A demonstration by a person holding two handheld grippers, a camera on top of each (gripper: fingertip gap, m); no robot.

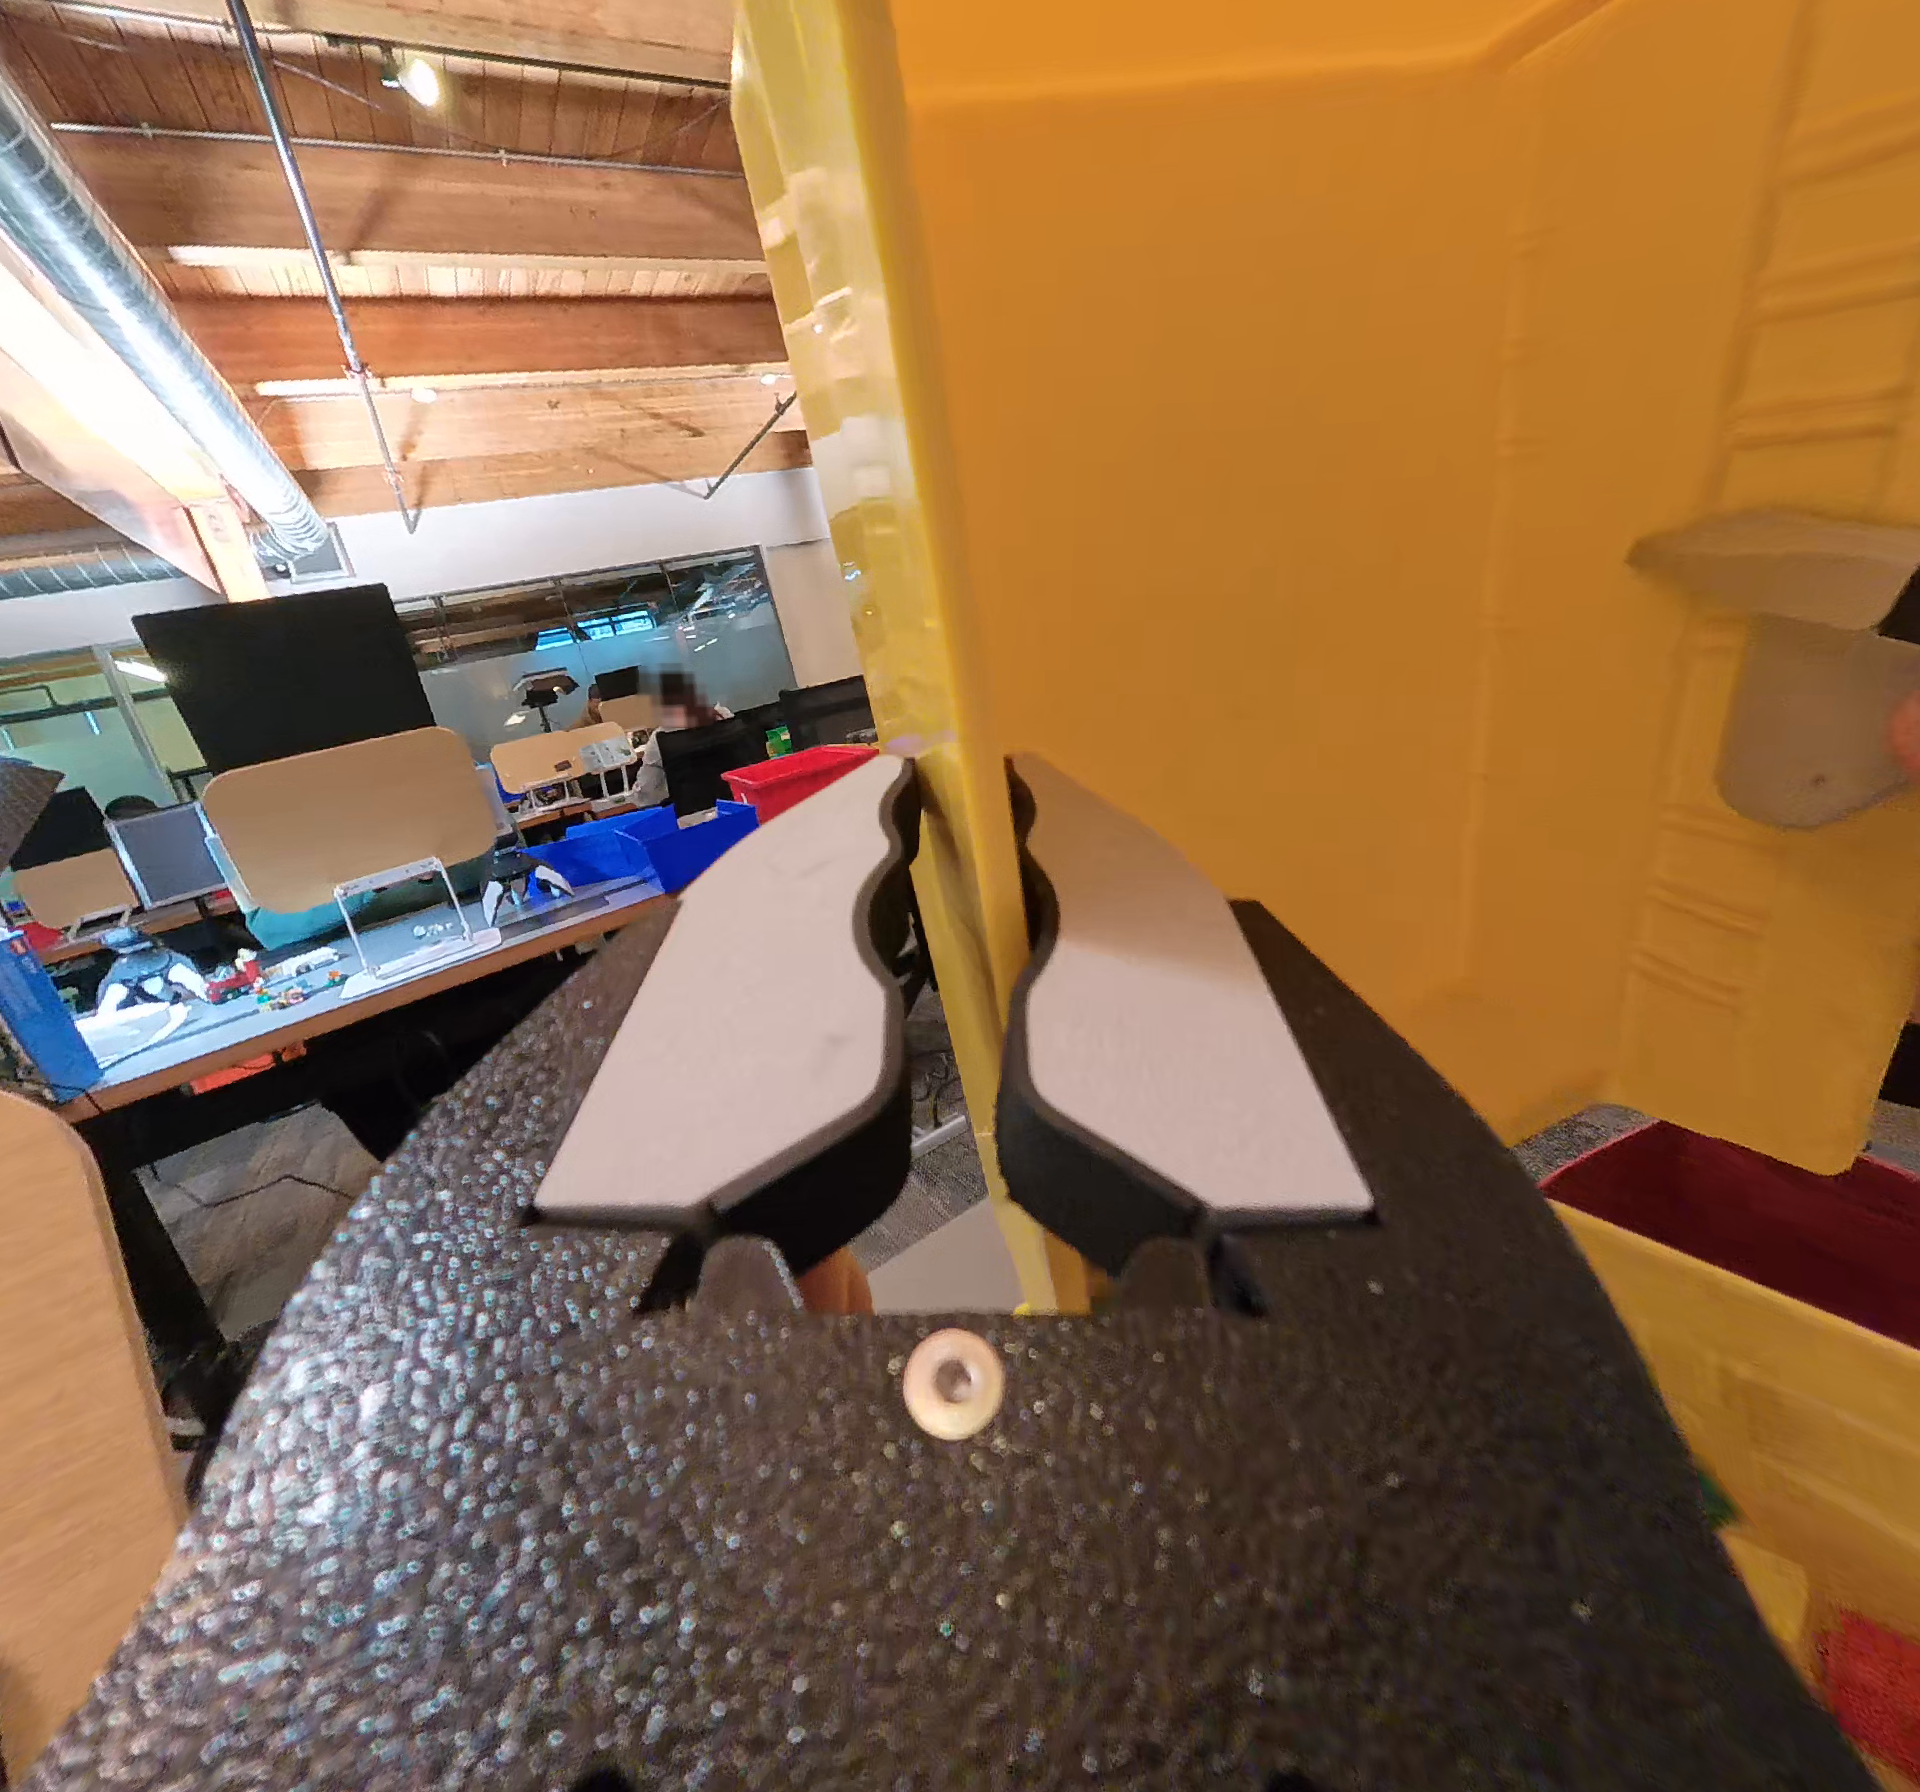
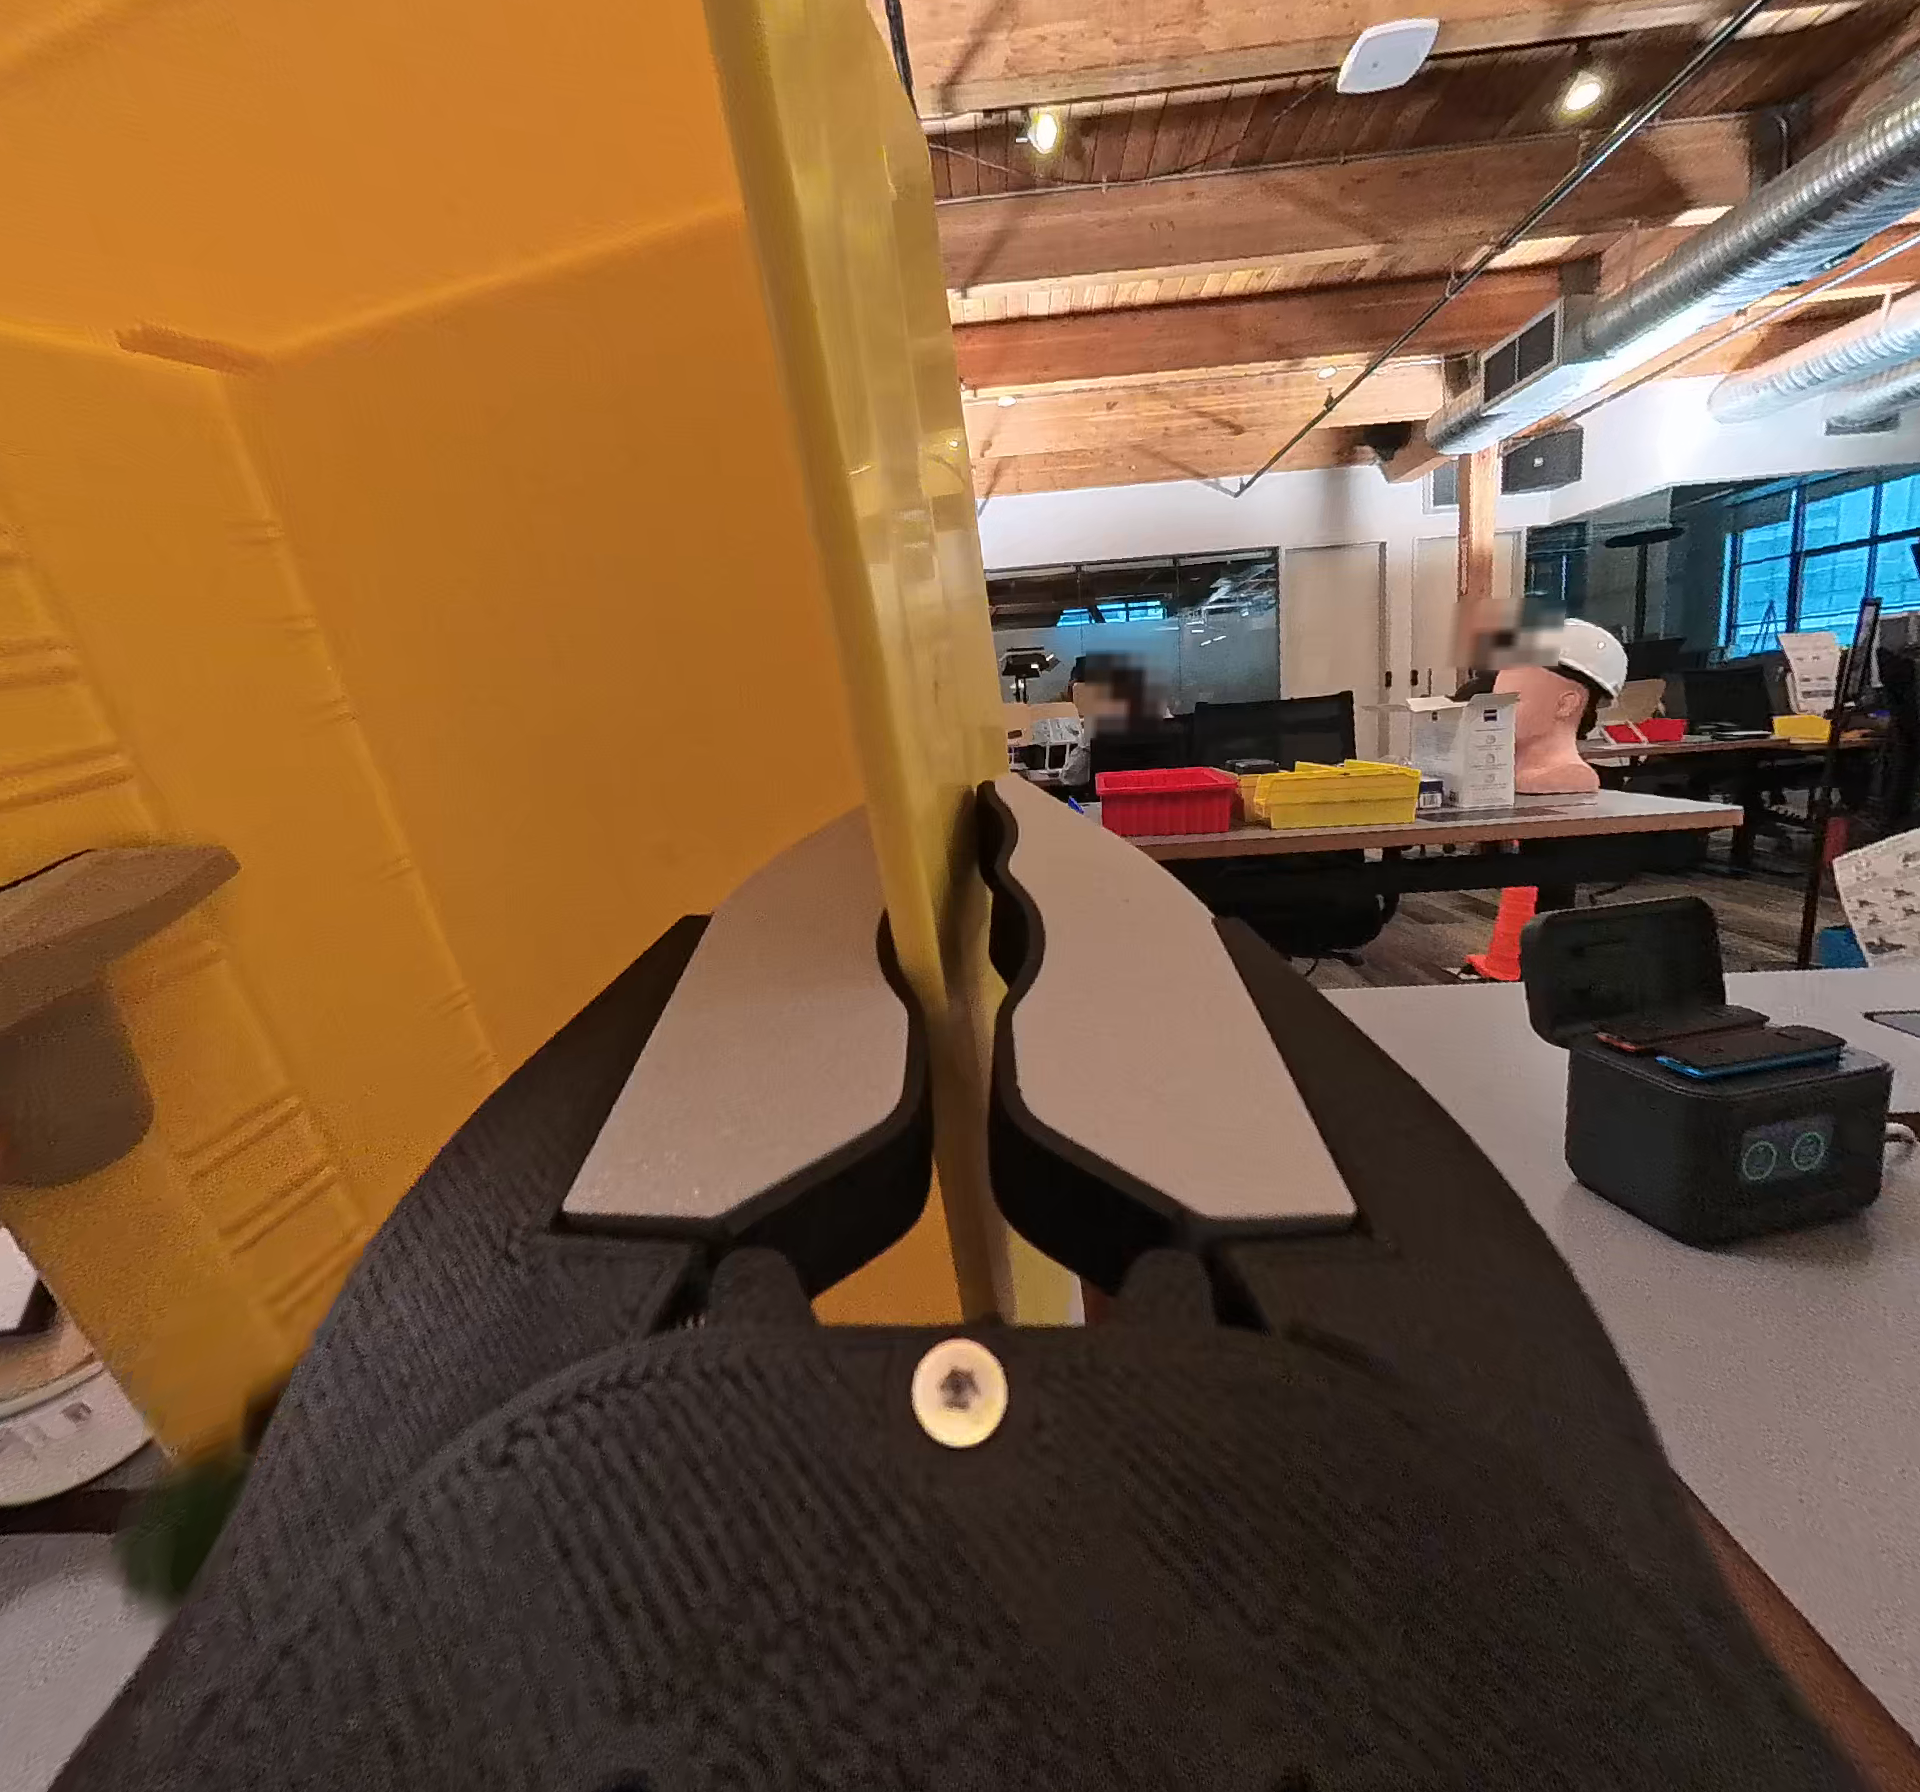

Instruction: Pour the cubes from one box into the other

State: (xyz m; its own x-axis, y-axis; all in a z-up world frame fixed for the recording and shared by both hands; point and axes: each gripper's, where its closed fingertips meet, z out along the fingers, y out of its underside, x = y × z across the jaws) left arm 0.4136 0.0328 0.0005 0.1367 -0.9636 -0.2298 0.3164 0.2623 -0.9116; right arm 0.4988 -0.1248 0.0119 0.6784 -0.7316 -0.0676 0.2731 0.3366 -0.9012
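I hold a yellow box (image 1: 1247, 495) tipped up between both grippers, and its bare inside faces both cameras (image 2: 468, 547). My left gripper (image 1: 961, 786) is shut on the box's left wall. My right gripper (image 2: 940, 807) is shut on the opposite wall. Each view shows a grey finger of the other gripper on the far wall (image 1: 1808, 682) (image 2: 83, 994). Below the tipped box, at lower right in the left wrist view, is a second box with a yellow wall (image 1: 1787, 1410); a blurred red cube (image 1: 1870, 1680) is in it. A blurred green cube (image 2: 177, 1524) is at the tipped box's lower edge.
A black case with its lid open (image 2: 1714, 1108) stands on the grey table (image 2: 1766, 1410) to my right. A red bin (image 2: 1164, 797) and a yellow bin (image 2: 1335, 792) sit on a far table. Blue bins (image 1: 644, 843) and wooden dividers (image 1: 353, 812) are on desks to the left, where people sit.
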